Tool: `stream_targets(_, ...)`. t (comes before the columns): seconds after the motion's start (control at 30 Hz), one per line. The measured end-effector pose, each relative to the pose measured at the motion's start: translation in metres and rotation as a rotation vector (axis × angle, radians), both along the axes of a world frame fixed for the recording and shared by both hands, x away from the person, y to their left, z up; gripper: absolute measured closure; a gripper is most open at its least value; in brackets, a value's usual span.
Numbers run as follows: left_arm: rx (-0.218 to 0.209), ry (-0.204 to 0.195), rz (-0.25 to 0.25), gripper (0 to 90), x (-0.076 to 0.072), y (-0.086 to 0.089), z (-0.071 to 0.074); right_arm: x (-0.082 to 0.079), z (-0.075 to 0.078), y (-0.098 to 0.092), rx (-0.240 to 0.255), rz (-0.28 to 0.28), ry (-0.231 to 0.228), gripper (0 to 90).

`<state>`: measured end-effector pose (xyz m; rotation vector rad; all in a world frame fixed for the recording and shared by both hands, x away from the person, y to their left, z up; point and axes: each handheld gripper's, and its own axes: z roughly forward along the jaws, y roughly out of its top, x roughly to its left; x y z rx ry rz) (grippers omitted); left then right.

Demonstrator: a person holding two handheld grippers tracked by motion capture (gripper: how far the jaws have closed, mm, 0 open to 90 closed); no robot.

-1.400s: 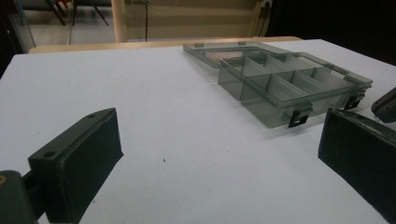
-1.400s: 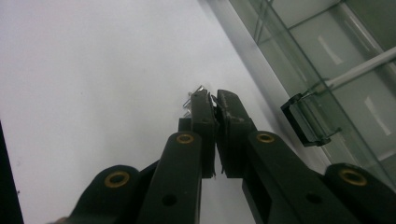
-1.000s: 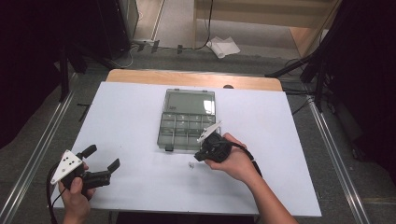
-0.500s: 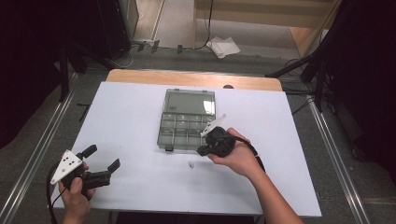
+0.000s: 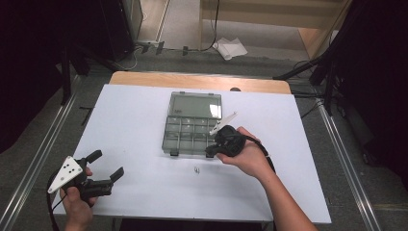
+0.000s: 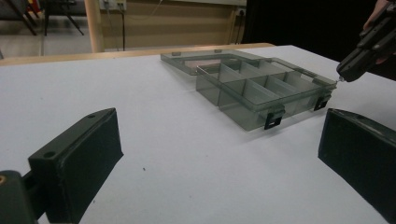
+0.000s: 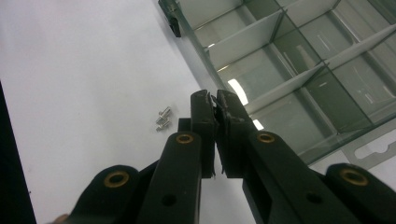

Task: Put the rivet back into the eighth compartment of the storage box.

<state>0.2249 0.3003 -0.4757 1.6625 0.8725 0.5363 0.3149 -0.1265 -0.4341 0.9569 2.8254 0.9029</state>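
A clear compartment box (image 5: 193,126) sits open near the middle of the white desk (image 5: 134,125), its lid laid flat behind it. The right tongs (image 5: 210,153) hover at the box's front right corner, jaws clenched together; I cannot tell whether anything is pinched between them. A few small metal screws (image 7: 162,118) lie on the desk just in front of the box. Well apart, at the near left corner, the left tongs (image 5: 107,166) rest released, jaws spread wide and pointing toward the box.
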Motion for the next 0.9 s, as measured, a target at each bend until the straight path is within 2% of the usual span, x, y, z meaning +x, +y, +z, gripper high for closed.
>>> stream_targets(0.43,-0.002,0.003,-0.039,0.0,0.000,0.000,-0.001,0.010,0.006,-0.003,-0.007,-0.012,-0.010,87.3)
stream_targets(0.9,-0.005,0.000,-0.059,0.0,0.000,0.000,-0.001,0.020,0.011,-0.007,-0.014,-0.031,-0.014,87.4)
